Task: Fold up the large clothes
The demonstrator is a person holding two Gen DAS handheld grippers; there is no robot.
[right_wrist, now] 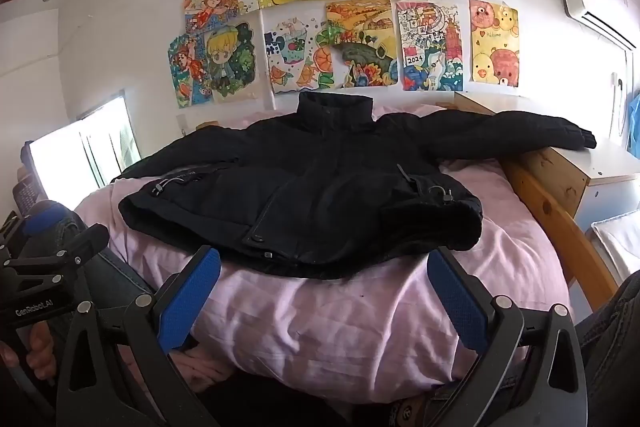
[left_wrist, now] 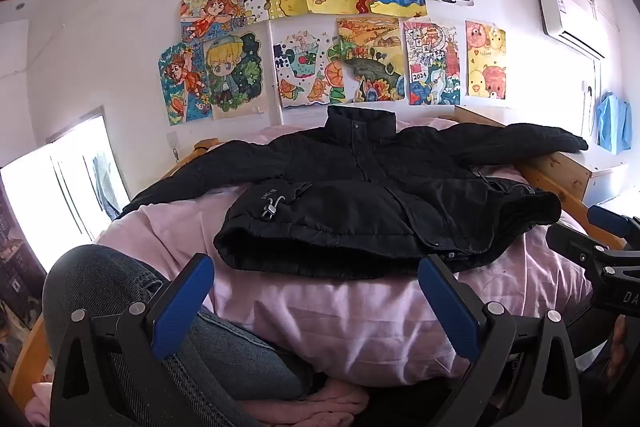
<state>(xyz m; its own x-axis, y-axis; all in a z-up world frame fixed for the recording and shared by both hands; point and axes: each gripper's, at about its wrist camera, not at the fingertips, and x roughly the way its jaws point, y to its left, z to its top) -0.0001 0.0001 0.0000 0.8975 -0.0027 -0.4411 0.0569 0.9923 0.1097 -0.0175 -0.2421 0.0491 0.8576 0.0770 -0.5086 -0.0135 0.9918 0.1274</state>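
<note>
Black jacket [left_wrist: 360,195] lies front-up, sleeves spread, mid-frame on pink-sheeted bed [left_wrist: 320,311]. Left tool [left_wrist: 316,279] and right tool [right_wrist: 324,273] both wide, empty, low in frame, short of jacket hem.

A black padded jacket [left_wrist: 360,195] lies front-up and closed on a bed covered with a pale pink sheet [left_wrist: 320,307]. Its high collar stands at the far side, both sleeves spread sideways, hem nearest the viewer.
</note>
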